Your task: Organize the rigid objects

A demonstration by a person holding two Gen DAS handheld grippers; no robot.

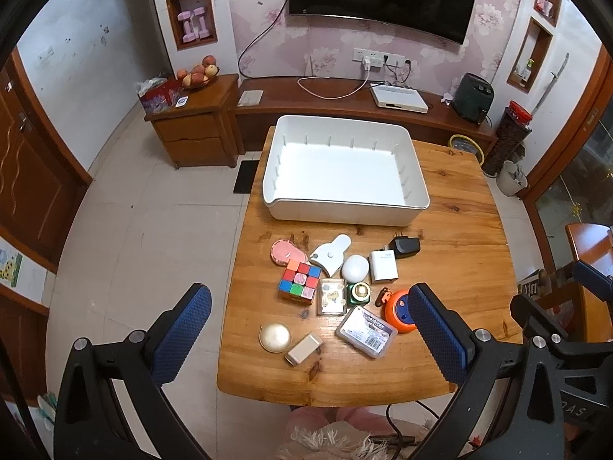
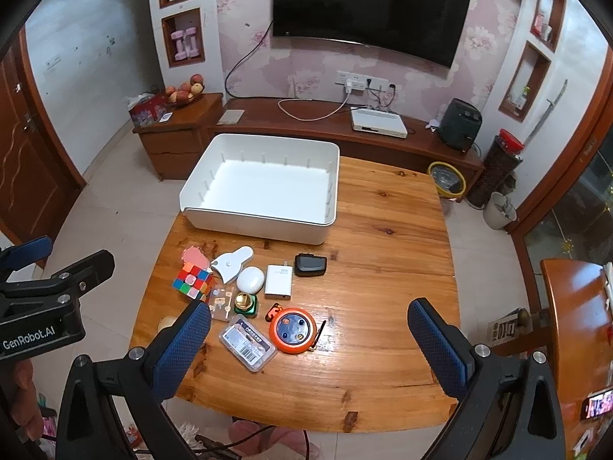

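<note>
My left gripper (image 1: 308, 322) and right gripper (image 2: 309, 326) both hang spread and empty over the table's (image 2: 383, 268) near edge, nothing sorted yet: white bin (image 1: 413, 207) at 12 o'clock is bare, cube (image 1: 299, 280), orange reel (image 2: 292, 330), chargers all loose.

Hidden / cut off / unreadable

Right wrist view: round cream case (image 2: 167, 322) mostly behind the right gripper's near-left finger (image 2: 184, 339); small silver box not seen there at all. Orange tape reel (image 1: 398, 310) partly covered by left gripper's finger (image 1: 440, 333) in left wrist view. Label text on clear plastic box (image 2: 248, 341) too small to read. Pink slippers (image 1: 337, 418) cut by table edge.
</note>
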